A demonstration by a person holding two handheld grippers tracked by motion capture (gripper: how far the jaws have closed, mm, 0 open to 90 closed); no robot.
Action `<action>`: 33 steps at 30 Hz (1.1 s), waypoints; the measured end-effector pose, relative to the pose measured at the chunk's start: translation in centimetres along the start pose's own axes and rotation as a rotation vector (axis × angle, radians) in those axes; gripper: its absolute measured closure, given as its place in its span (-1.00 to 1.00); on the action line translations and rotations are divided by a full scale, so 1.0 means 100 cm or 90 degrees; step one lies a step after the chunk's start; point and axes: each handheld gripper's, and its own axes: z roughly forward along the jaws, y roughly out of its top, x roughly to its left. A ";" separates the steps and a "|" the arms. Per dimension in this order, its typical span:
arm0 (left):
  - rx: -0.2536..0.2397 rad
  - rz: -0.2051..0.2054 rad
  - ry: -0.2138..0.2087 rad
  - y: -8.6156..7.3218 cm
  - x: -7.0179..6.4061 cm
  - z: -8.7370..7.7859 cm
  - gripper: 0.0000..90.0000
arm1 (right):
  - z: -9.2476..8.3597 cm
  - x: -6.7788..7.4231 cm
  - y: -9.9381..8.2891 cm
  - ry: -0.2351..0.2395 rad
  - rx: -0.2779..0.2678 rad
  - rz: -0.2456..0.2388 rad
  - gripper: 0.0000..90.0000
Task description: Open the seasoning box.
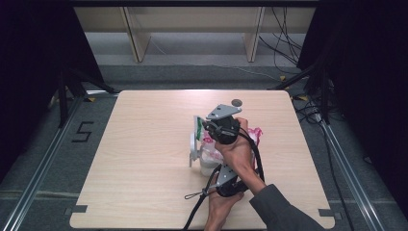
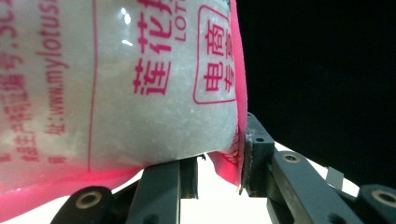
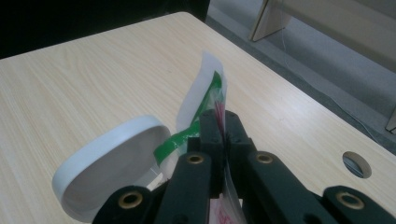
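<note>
Holding a bag of white granules over a white tub, both grippers are engaged at mid-bench. The left gripper has its jaws clamped on the bag's lower body, pads pressed into the pink-edged film. The right gripper has its jaws together on the bag's top strip, the white and green edge standing up beyond the tips. In the high view the right gripper sits above the tub, whose hinged lid stands open to one side.

Judgement: the work in hand appears to be opening the bag or tipping its contents into the tub. To do it well, the lower grip should stay firm without crushing the film, since granules shift and the bag sags. The upper grip should pull along the seal line, not across it, so any tear runs straight. The mouth should be kept directly above the tub, clear of the lid, before any tilt.

Not established:
- Whether the seal is already torn; the jaws cover that strip.
- The tub's contents and fill level; hand and grippers hide its opening.
- The bag's full outline; it is cropped in the left gripper view.
- Most of the printing, which is cut off.
</note>
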 end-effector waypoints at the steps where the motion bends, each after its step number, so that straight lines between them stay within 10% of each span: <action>1: 0.000 0.000 0.000 0.000 0.000 0.000 0.59 | 0.000 0.000 0.000 0.000 -0.005 0.001 1.00; 33: -0.006 0.000 0.000 0.000 -0.001 0.000 0.59 | 0.003 0.000 -0.002 0.002 0.002 -0.001 1.00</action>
